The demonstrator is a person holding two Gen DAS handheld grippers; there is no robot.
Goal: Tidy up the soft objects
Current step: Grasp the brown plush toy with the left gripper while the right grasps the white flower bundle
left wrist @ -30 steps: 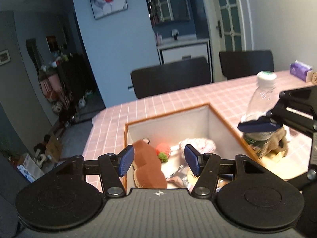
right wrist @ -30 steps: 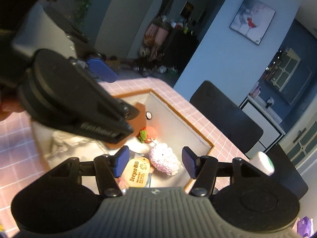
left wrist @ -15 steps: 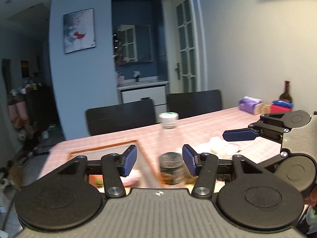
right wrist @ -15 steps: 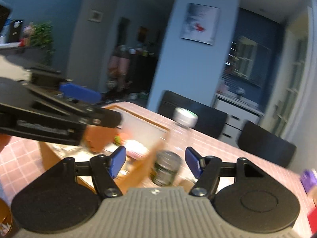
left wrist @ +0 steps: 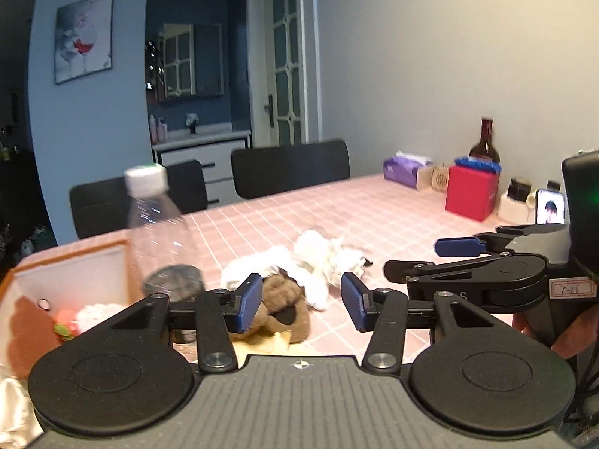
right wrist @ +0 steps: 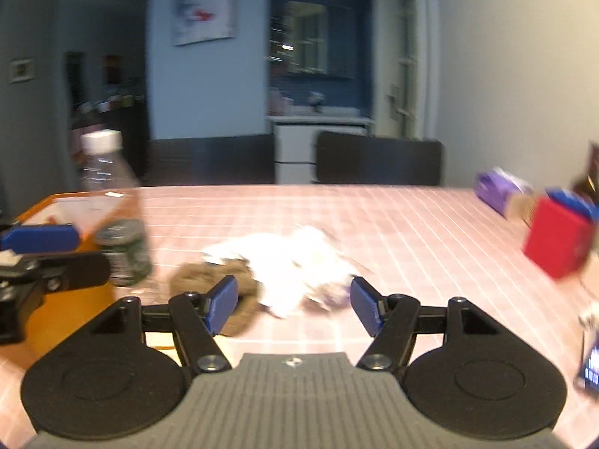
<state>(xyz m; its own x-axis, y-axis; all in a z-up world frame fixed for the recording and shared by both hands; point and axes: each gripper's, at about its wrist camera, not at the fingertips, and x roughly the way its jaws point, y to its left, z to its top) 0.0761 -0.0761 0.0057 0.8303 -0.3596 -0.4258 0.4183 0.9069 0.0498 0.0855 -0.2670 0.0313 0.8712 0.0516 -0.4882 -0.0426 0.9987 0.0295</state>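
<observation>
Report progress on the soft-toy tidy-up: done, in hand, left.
Done: a strawberry toy and a white plush already lie in the storage box.
In hand: nothing. The left tongs are closing with no pad on anything yet; the right tongs stand open and empty.
Left: the brown plush and the white plush pile still lie on the pink table.

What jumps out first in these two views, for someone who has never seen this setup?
A heap of white and brown soft toys lies on the pink checked table, straight ahead of both grippers. Left of it, a clear plastic bottle stands beside an orange-rimmed box already holding toys. At the far right sits a bright red box.
</observation>
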